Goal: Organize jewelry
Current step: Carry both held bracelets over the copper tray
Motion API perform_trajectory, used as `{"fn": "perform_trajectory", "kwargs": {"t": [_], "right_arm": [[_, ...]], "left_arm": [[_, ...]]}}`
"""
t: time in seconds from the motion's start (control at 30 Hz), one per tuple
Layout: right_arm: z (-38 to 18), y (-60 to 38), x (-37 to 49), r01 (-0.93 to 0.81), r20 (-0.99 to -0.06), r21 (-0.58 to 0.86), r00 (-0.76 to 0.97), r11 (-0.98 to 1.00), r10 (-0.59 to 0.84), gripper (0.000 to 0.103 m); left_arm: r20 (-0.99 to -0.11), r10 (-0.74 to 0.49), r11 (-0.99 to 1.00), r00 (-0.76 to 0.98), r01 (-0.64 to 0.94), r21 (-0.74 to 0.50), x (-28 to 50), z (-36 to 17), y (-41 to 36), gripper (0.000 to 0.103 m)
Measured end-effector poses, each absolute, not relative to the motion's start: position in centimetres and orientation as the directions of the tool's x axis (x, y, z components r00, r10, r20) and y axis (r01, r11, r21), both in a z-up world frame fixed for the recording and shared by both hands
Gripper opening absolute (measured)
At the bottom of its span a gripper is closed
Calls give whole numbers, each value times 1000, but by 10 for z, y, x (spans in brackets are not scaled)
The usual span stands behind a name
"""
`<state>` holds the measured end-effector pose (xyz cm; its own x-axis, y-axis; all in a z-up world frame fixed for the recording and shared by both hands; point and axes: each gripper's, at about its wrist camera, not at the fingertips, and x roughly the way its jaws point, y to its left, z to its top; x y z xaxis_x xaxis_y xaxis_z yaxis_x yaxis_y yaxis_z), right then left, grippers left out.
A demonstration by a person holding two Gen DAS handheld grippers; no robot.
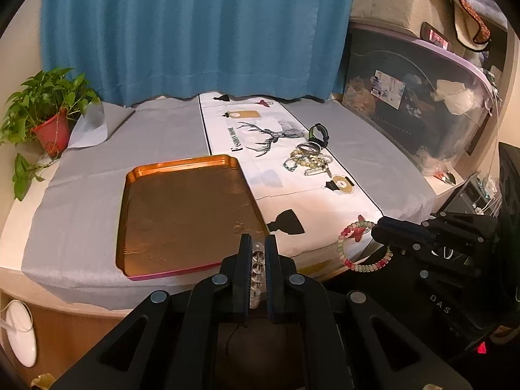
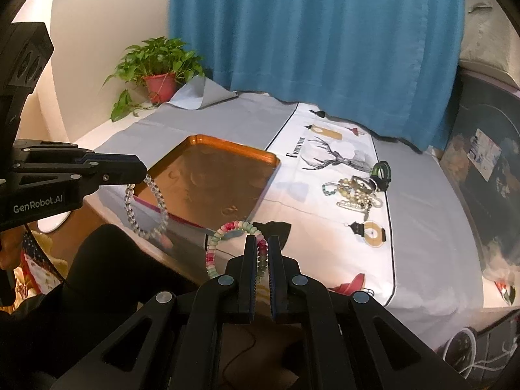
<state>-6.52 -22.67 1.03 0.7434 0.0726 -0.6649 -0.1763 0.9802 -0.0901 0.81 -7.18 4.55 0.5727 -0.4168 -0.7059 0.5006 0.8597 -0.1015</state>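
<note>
My left gripper (image 1: 258, 243) is shut on a clear bead bracelet (image 1: 256, 273), held in front of the near edge of the orange tray (image 1: 182, 165); the bracelet hangs from it in the right wrist view (image 2: 152, 208). My right gripper (image 2: 262, 243) is shut on a pink, white and green bead bracelet (image 2: 227, 230), held off the table's front edge; it also shows in the left wrist view (image 1: 357, 247). The orange tray (image 2: 208, 139) holds nothing. A pile of jewelry (image 1: 308, 161) and a black-green watch (image 1: 320, 133) lie on the white printed cloth (image 1: 260, 130).
A potted plant (image 1: 48, 110) stands at the back left corner. A blue curtain (image 1: 195, 32) hangs behind the table. A clear storage box (image 1: 422, 104) stands at the right. Grey cloth (image 1: 81, 188) covers the table around the tray.
</note>
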Motion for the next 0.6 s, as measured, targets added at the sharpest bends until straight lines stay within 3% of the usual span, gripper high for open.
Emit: {"fn": "perform_trajectory", "kwargs": {"t": [0.6], "right_arm": [[-7,-209,-4,-204,-694,-24,708,979,131,7]], "left_arm": [[-708,-379,901,595,412,-136,59,44,-32,5]]}}
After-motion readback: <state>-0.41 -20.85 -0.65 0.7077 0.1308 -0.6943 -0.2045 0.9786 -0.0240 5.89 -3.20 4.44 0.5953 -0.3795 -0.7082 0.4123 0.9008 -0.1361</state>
